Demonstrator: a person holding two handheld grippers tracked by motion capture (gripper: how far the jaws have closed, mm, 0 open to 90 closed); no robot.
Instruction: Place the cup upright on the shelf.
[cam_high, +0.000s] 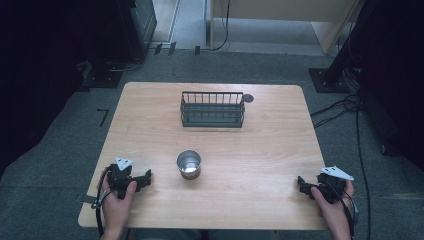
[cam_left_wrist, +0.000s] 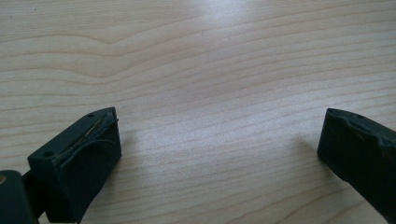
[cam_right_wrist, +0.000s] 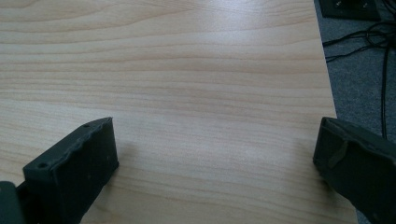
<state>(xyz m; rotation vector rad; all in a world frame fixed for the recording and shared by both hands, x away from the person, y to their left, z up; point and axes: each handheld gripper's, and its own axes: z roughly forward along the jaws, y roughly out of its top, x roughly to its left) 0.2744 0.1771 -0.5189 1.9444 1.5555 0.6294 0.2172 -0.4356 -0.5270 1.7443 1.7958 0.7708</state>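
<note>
Grey carpet (cam_high: 60, 135) lies all around a light wooden table (cam_high: 260, 150) with rounded corners and wavy grain lines.

Closest to the person, the left hand (cam_high: 119, 200) holds the left gripper (cam_high: 145, 179) at the near left part of the table. Its two black jaws are wide apart with nothing between them. In the left gripper view the left gripper (cam_left_wrist: 219, 140) hangs low over bare smooth wood, and its jaws look blocky with rough edges.

The right hand (cam_high: 331, 202) holds the right gripper (cam_high: 301, 182) at the near right edge. Its jaws are wide apart too, and empty. In the right gripper view the right gripper (cam_right_wrist: 215, 144) shows wood below and black cables (cam_right_wrist: 369, 42) on the carpet past the table edge.

Just beside the left gripper, toward the middle, stands a small round shiny metal cup (cam_high: 189, 164), upright and open on top.

Farther away, past the cup, sits a dark wire basket (cam_high: 212, 109) made of thin bars, long and boxy. A small dark round spot (cam_high: 248, 98) lies by its right end.
</note>
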